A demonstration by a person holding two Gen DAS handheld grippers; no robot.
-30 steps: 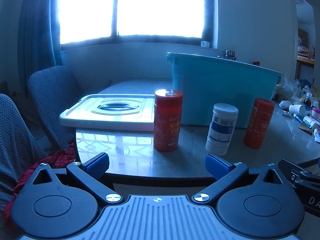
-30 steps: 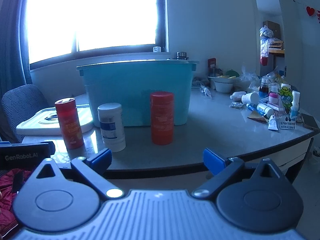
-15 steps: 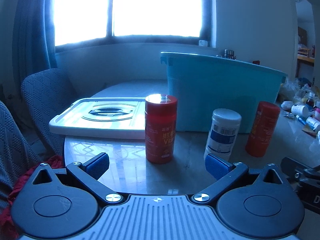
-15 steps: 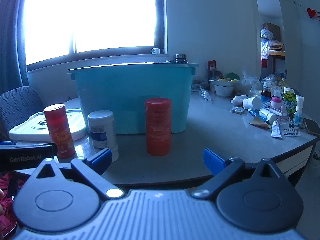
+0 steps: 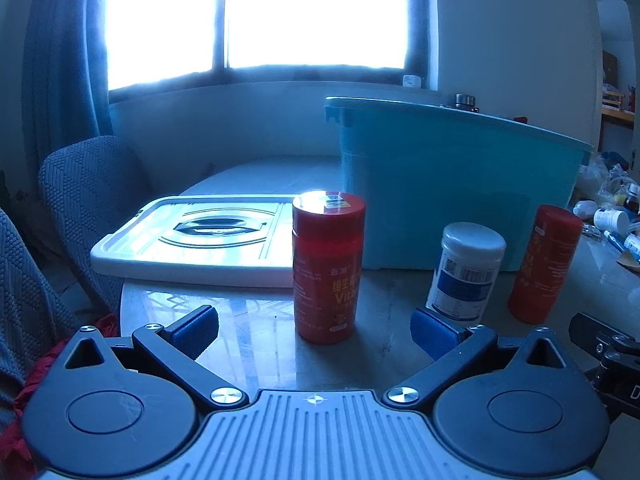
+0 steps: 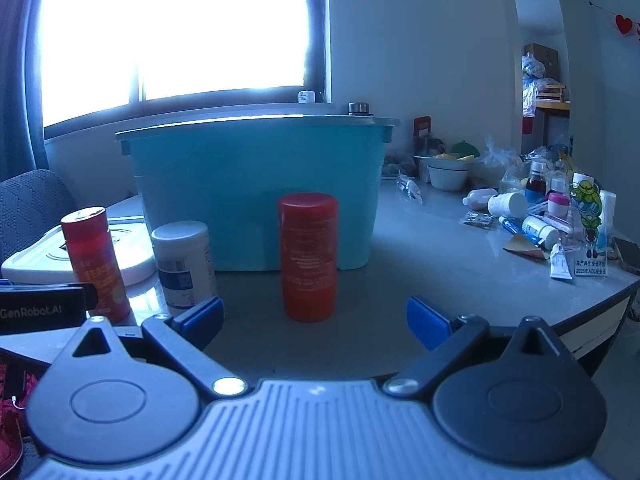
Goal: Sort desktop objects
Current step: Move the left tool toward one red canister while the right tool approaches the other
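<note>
Three bottles stand in a row on the table before a teal storage bin [image 5: 452, 184]. In the left wrist view a red bottle [image 5: 326, 268] stands straight ahead of my open left gripper [image 5: 314, 330], a little beyond the fingertips. A white bottle [image 5: 466, 270] and a second red bottle [image 5: 544, 264] stand to its right. In the right wrist view that second red bottle [image 6: 308, 258] stands straight ahead of my open right gripper [image 6: 314, 318], with the white bottle [image 6: 184, 264], the first red bottle [image 6: 96, 262] and the bin [image 6: 256, 192] also showing. Both grippers are empty.
The bin's white lid [image 5: 196, 236] lies flat on the table's left end. A grey chair [image 5: 88, 192] stands beyond the left edge. Small bottles, tubes and a bowl [image 6: 532, 216] clutter the table's right side. The table's front edge [image 6: 592, 316] curves near my right gripper.
Both grippers have moved forward over the table edge toward the bottles, which look larger and nearer. Each red bottle has become centred between its gripper's fingers. Both stay open.
</note>
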